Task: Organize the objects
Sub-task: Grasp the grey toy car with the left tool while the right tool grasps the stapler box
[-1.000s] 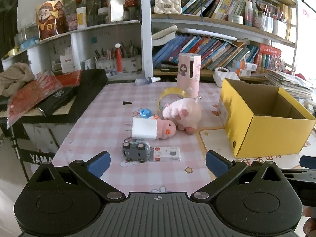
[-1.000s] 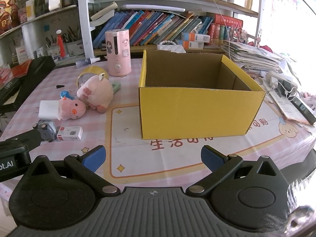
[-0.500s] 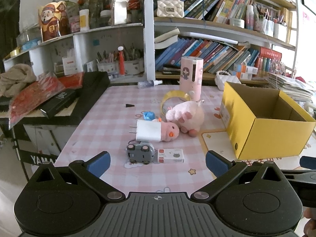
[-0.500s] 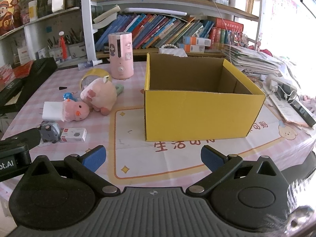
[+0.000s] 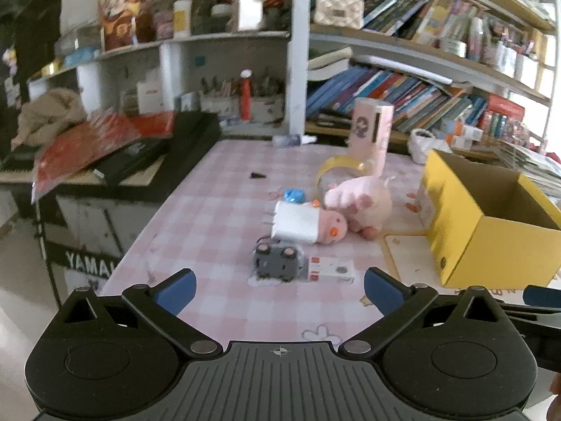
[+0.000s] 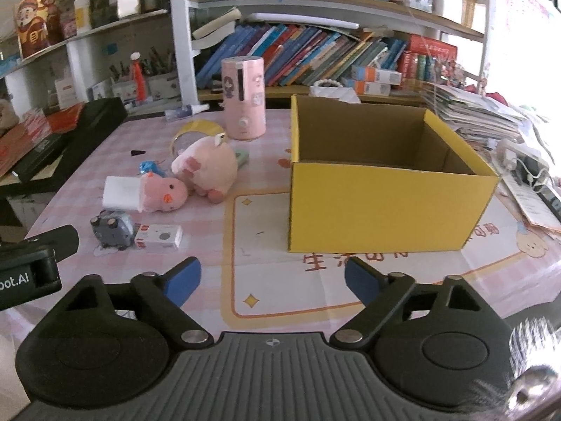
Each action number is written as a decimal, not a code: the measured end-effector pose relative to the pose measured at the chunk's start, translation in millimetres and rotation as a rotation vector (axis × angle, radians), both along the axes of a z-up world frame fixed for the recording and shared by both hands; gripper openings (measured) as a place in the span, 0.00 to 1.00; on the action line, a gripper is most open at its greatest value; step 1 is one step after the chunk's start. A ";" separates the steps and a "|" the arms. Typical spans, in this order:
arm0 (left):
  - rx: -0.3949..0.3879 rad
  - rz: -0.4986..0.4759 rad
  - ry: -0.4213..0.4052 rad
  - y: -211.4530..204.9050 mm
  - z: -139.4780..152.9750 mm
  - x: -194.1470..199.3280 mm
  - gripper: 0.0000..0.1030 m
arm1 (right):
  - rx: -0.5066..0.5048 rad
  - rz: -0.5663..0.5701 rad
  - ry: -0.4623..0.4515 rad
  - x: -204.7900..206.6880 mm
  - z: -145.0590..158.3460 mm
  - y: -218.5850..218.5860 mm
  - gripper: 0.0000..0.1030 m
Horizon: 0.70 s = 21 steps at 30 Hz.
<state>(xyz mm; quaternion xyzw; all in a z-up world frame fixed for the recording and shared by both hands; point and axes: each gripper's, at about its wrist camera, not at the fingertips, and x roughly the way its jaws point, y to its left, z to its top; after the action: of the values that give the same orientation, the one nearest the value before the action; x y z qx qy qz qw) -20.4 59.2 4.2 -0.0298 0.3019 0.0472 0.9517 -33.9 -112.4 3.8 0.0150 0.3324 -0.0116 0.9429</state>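
Observation:
An open yellow cardboard box [image 6: 385, 207] [image 5: 491, 242] stands empty on the pink checked table. Left of it lie a large pink plush pig [image 6: 207, 165] [image 5: 364, 203], a small pink plush [image 6: 164, 196] [image 5: 329, 226] against a white charger block [image 6: 121, 193] [image 5: 294, 222], a grey toy car [image 6: 112, 231] [image 5: 277, 261] and a small white box [image 6: 159, 236] [image 5: 331, 270]. My left gripper [image 5: 278, 287] is open and empty, just short of the car. My right gripper [image 6: 271, 277] is open and empty, in front of the box.
A pink cylinder device [image 6: 243, 98], a yellow tape roll [image 6: 196, 131], a small blue object [image 6: 149, 166] and a little bottle [image 6: 184, 111] sit farther back. Bookshelves [image 6: 333, 52] stand behind. A black keyboard [image 5: 147, 161] is at the left, papers [image 6: 491, 122] at the right.
Both grippers have drawn back a little from the table, so the objects look slightly farther off. Nothing on the table has moved.

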 end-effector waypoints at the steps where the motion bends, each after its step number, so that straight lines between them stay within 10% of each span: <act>1: -0.004 0.008 0.008 1.5 -1.4 1.0 0.99 | -0.001 0.006 0.006 1.6 -0.8 1.2 0.78; 21: 0.044 0.078 0.068 16.6 -13.3 44.6 0.87 | 0.056 0.167 -0.006 64.3 -1.5 19.2 0.48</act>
<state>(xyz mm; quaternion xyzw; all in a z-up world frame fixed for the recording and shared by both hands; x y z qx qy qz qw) 24.3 75.9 -9.0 -0.0190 0.3314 0.0920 0.9388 30.4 -93.2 2.3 0.0138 0.3299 0.0766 0.9408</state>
